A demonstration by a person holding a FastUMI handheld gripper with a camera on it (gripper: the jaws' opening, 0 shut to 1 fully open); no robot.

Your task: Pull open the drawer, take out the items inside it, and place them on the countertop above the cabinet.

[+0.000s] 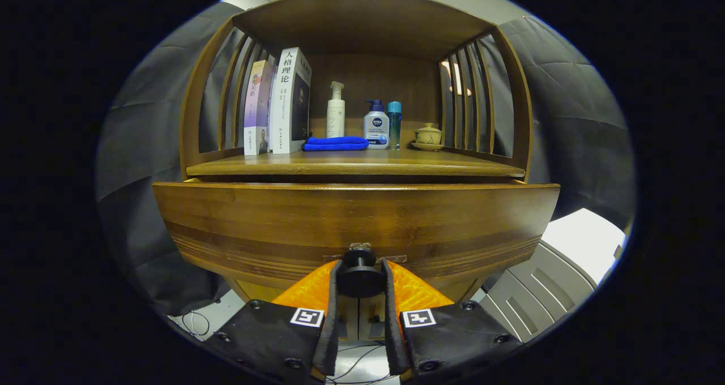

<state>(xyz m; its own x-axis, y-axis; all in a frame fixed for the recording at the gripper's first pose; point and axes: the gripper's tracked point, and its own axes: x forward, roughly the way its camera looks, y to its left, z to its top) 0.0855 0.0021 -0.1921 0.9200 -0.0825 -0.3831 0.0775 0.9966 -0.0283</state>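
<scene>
A wooden cabinet fills the view. Its drawer front stands a little out from the cabinet body, under the countertop. A dark round knob sits low on the middle of the drawer front. My gripper is shut on this knob, one finger pressing each side of it. The inside of the drawer is hidden behind its front panel.
On the countertop stand two books at the left, a folded blue cloth, a white pump bottle, a second pump bottle, a slim teal bottle and a lidded cup. Slatted sides and a wooden top enclose it. A white unit stands low right.
</scene>
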